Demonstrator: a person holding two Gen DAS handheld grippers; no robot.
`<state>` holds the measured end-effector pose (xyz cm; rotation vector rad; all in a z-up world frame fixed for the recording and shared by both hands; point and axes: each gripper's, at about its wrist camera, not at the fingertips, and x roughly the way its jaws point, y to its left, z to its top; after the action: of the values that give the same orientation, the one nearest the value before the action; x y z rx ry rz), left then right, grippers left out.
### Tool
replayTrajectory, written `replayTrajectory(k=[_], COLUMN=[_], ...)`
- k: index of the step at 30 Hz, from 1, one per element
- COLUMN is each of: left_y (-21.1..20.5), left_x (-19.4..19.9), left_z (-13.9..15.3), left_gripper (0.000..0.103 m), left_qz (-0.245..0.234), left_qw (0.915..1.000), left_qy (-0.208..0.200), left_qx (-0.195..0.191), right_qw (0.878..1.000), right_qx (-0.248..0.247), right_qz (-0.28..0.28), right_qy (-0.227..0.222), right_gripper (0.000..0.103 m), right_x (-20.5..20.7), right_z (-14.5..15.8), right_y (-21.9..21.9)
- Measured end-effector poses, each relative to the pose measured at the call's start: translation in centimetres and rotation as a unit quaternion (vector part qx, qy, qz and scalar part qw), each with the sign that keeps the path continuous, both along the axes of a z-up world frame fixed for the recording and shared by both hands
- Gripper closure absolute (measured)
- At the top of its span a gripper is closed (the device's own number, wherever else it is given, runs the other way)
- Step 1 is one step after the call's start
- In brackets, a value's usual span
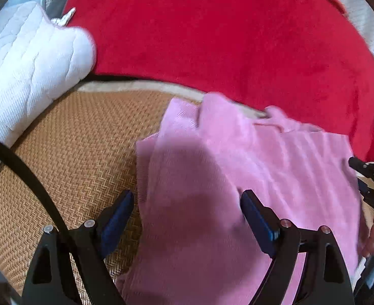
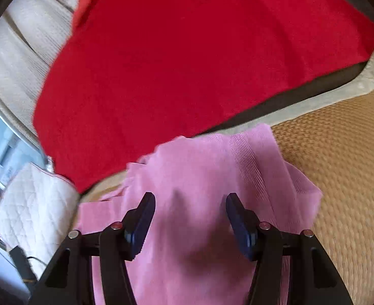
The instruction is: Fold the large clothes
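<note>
A pink ribbed garment lies partly folded on a woven straw mat; it also shows in the right wrist view. My left gripper is open, hovering over the garment's left edge, one finger over the mat and the other over the cloth. My right gripper is open above the garment's middle, holding nothing. The right gripper also shows at the right edge of the left wrist view.
A large red blanket covers the area behind the mat, seen also in the right wrist view. A white quilted cushion lies at the left. A black cable crosses the mat. A beige sofa back stands behind.
</note>
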<state>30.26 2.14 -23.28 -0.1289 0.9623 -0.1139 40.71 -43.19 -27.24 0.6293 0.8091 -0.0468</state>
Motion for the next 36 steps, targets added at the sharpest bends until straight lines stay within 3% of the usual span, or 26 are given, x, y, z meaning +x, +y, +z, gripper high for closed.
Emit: replayTrajectory(k=[1, 3, 9, 12, 17, 20, 22, 24, 27, 30, 32, 36], left_y=[0.1, 0.3, -0.3, -0.2, -0.2, -1.3, -2.3, -3.2, -3.7, -2.8, -1.7, -2.1], left_x=[0.5, 1.4, 1.4, 0.8, -1.3, -3.1, -3.6, -3.5, -2.8, -2.4, -2.0, -2.1], left_z=[-0.7, -1.7, -1.0, -0.5, 1.5, 2.6, 2.2, 1.1, -1.5, -2.5, -3.0, -3.2], left_gripper=[0.016, 0.014, 0.012, 0.012, 0.012, 0.012, 0.012, 0.012, 0.007, 0.002, 0.0, 0.0], left_qz=[0.002, 0.0, -0.01, -0.003, -0.005, -0.025, -0.046, -0.063, -0.084, -0.074, -0.06, -0.08], left_qw=[0.9999, 0.9991, 0.9993, 0.9997, 0.9997, 0.9982, 0.9969, 0.9951, 0.9902, 0.9941, 0.9964, 0.9945], left_qy=[0.016, 0.039, 0.026, 0.022, -0.022, -0.047, -0.042, -0.021, 0.012, 0.031, 0.045, 0.033], left_qx=[-0.002, -0.015, 0.023, 0.009, 0.01, 0.029, 0.049, 0.073, 0.111, 0.073, 0.039, 0.059], right_qw=[0.999, 0.998, 0.998, 0.999, 0.996, 0.995, 0.995, 0.995, 0.997, 0.997, 0.997, 0.995], right_qx=[-0.013, -0.008, -0.049, -0.033, -0.056, -0.079, -0.08, -0.053, -0.039, -0.027, -0.03, -0.082], right_qz=[-0.011, -0.03, -0.027, -0.006, 0.042, 0.051, 0.051, 0.059, 0.059, 0.057, 0.065, 0.047], right_qy=[0.032, 0.053, 0.021, -0.015, -0.059, -0.035, -0.001, 0.055, 0.04, 0.034, 0.01, 0.01], right_gripper=[0.042, 0.042, 0.042, 0.042, 0.042, 0.042, 0.042, 0.039, 0.032, 0.023, 0.0, 0.0], right_x=[1.4, 2.7, 1.8, -1.1, -6.7, -8.9, -9.3, -8.0, -8.3, -8.3, -7.6, -7.3], right_z=[-1.3, -3.3, -1.6, 0.4, 3.9, 2.8, 1.3, -1.6, -1.9, -1.7, -1.8, -1.7], right_y=[-0.4, -1.3, 0.3, 1.4, 5.1, 6.9, 7.1, 6.5, 6.4, 6.5, 7.3, 9.4])
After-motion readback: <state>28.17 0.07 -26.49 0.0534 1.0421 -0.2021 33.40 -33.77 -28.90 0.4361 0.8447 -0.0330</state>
